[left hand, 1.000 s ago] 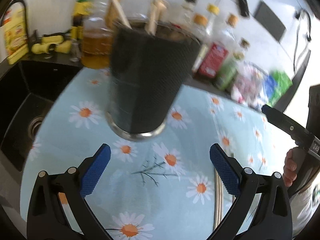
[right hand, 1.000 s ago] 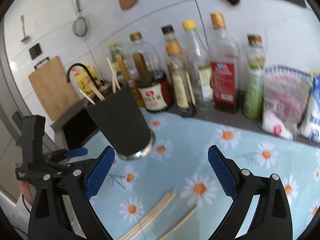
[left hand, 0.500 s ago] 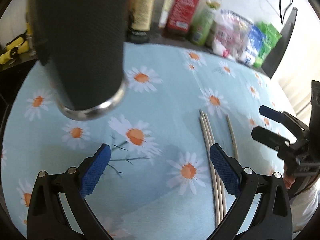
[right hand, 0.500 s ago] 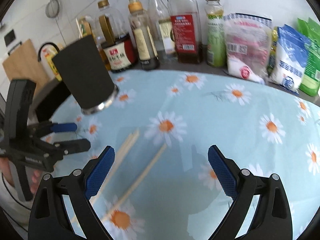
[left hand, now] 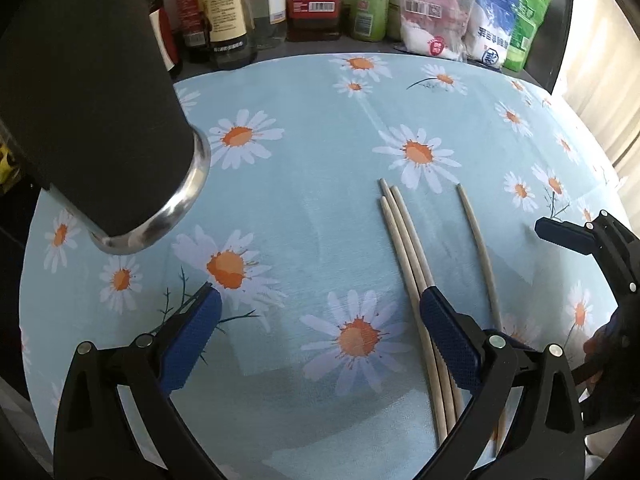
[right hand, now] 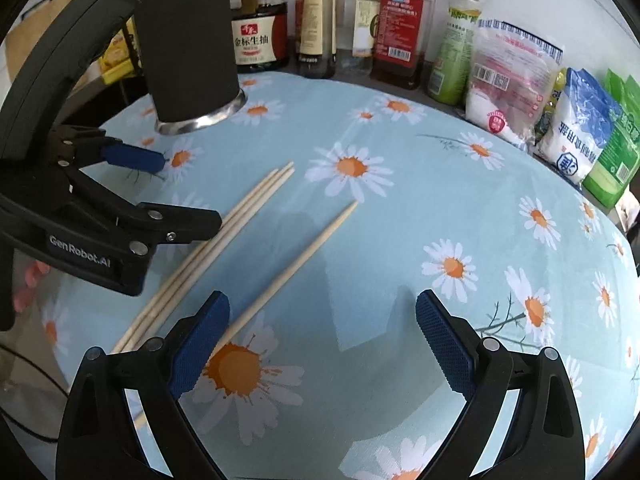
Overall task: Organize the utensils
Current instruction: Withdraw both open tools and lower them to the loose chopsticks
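Three pale wooden chopsticks (left hand: 404, 236) lie bunched on the daisy tablecloth, and a single chopstick (left hand: 478, 248) lies just right of them. They also show in the right wrist view, the bunch (right hand: 224, 236) and the single one (right hand: 304, 256). A black utensil holder with a steel base (left hand: 92, 92) stands at the left; it also shows in the right wrist view (right hand: 188, 48). My left gripper (left hand: 320, 344) is open and empty, its right finger over the bunch. My right gripper (right hand: 320, 344) is open and empty, its left finger over the single chopstick.
Sauce and oil bottles (right hand: 320, 24) line the back of the counter. Bags of salt and other packets (right hand: 572, 132) sit at the back right. The blue daisy tablecloth (right hand: 400, 220) covers the counter. A dark sink lies beyond the holder at the left.
Both grippers have dropped and tilted down towards the chopsticks on the cloth. The holder has slid to the left edge of the left wrist view. Both stay open.
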`<state>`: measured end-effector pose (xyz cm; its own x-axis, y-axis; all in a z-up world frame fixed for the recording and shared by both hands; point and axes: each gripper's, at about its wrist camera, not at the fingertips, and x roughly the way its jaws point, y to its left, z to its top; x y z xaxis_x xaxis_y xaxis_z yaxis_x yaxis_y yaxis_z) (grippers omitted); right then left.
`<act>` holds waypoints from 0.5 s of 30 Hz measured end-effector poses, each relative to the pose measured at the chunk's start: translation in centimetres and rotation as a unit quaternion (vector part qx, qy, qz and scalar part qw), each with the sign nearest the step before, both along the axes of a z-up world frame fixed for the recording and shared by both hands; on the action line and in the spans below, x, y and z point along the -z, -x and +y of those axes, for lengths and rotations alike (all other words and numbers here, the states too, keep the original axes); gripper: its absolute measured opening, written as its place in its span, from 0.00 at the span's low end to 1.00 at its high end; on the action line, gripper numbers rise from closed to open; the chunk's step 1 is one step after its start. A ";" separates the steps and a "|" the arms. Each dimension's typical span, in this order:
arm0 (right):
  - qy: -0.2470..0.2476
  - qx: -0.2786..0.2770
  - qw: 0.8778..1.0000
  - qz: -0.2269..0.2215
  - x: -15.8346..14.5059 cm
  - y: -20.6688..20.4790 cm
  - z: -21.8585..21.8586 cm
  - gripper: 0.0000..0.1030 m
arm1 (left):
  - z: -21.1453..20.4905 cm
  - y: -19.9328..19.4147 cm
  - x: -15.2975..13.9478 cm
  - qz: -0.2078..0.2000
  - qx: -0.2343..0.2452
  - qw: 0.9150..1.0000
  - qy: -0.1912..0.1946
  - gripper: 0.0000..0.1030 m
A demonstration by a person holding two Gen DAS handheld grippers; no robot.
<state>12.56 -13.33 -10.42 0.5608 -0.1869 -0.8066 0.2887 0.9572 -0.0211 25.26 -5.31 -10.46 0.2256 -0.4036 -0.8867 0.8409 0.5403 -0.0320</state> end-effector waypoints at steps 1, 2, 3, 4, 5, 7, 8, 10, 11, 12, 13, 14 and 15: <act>-0.009 0.006 1.000 0.002 0.0 0.0 -0.2 0.87 | 0.0 -0.2 0.0 0.004 -0.004 1.000 -0.002 0.96; -0.018 0.010 1.000 0.005 0.1 0.0 -0.3 0.88 | -0.1 -0.4 0.1 0.006 -0.011 1.000 -0.006 0.96; -0.024 0.014 1.000 0.006 0.1 0.1 -0.6 0.88 | -0.1 -0.5 0.1 0.009 -0.017 1.000 -0.009 0.96; -0.021 0.017 1.000 0.009 0.1 0.1 -0.5 0.88 | -0.1 -0.7 0.1 0.012 -0.021 1.000 -0.013 0.96; -0.023 0.019 1.000 0.011 0.1 0.2 -0.6 0.89 | -0.2 -0.6 0.1 0.012 -0.023 1.000 -0.017 0.96; -0.026 0.026 0.999 0.019 0.2 0.2 -0.6 0.90 | -0.4 -0.7 0.0 0.019 -0.034 0.999 -0.028 0.96; -0.027 0.031 0.999 0.023 0.2 0.1 -0.7 0.90 | -0.6 -0.8 0.0 0.026 -0.039 0.998 -0.037 0.96; -0.029 0.044 0.998 0.032 0.3 -0.1 -0.6 0.90 | -1.5 -0.1 0.0 0.007 -0.031 0.996 -0.079 0.96; -0.031 0.049 0.998 0.035 0.2 -0.1 -0.6 0.90 | -2.1 0.1 -0.1 -0.003 -0.027 0.996 -0.088 0.96; -0.032 0.053 0.997 0.038 0.2 -0.1 -0.6 0.90 | -2.4 0.1 -0.2 -0.006 -0.024 0.995 -0.094 0.96; -0.033 0.058 0.997 0.041 0.3 -0.1 -0.5 0.90 | -2.3 -0.2 -0.1 0.007 -0.026 0.995 -0.093 0.96; -0.035 0.061 0.997 0.043 0.3 -0.1 -0.5 0.90 | -2.1 -0.7 0.0 0.024 -0.031 0.995 -0.088 0.96; -0.035 0.062 0.997 0.043 0.3 -0.1 -0.5 0.90 | -1.8 -1.2 0.0 0.035 -0.036 0.996 -0.078 0.96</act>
